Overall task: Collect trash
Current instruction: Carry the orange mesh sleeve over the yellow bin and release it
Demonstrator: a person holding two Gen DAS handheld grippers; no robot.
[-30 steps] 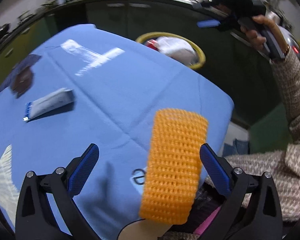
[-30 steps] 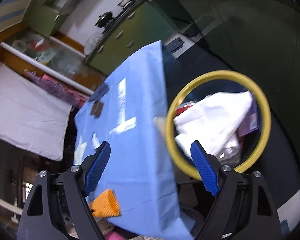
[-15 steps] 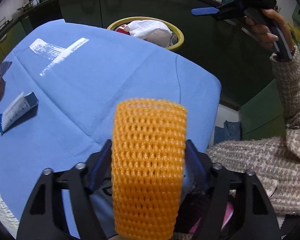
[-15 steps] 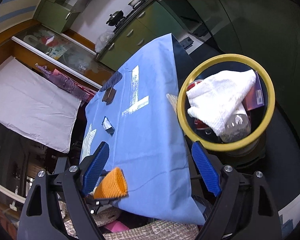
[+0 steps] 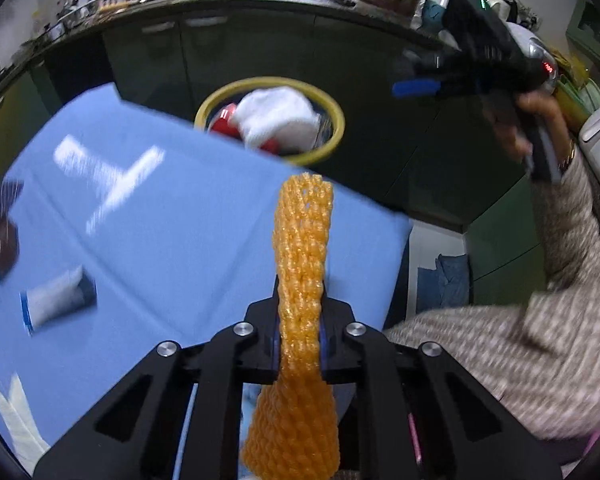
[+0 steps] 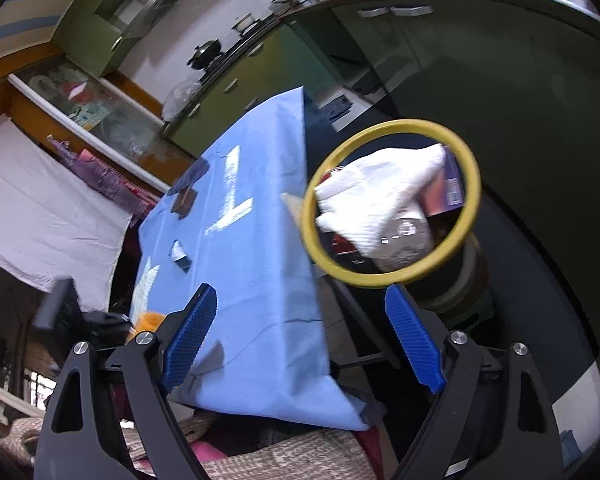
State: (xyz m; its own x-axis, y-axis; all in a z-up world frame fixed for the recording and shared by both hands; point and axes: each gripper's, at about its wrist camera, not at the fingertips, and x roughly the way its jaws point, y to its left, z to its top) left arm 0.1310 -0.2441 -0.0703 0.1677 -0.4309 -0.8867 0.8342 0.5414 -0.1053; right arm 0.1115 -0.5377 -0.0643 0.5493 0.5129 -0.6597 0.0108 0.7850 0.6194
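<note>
An orange foam net (image 5: 302, 248) stands up between the jaws of my left gripper (image 5: 300, 314). The jaws are closing and their pads press the net flat, above the near corner of the blue tablecloth (image 5: 180, 220). Beyond the table's far edge is a yellow-rimmed bin (image 5: 337, 120) holding a white cloth (image 5: 276, 116) and a red can. My right gripper (image 6: 298, 296) is open and empty, in the air near the table corner, facing the bin (image 6: 310, 236). A hand holds it at the upper right in the left wrist view (image 5: 416, 88). The net (image 6: 150, 318) shows at the lower left in the right wrist view.
On the cloth lie a small white and blue packet (image 5: 56, 300), a dark brown wrapper (image 5: 2, 240) and white tape marks (image 5: 108, 176). Dark green cabinets (image 5: 240, 48) under a cluttered counter stand behind the bin. A knitted sleeve (image 5: 500, 340) fills the lower right.
The left jaws have closed from wide open onto the orange net, squeezing it narrow, and lifted it. The right gripper has drawn back from the bin, still open.
</note>
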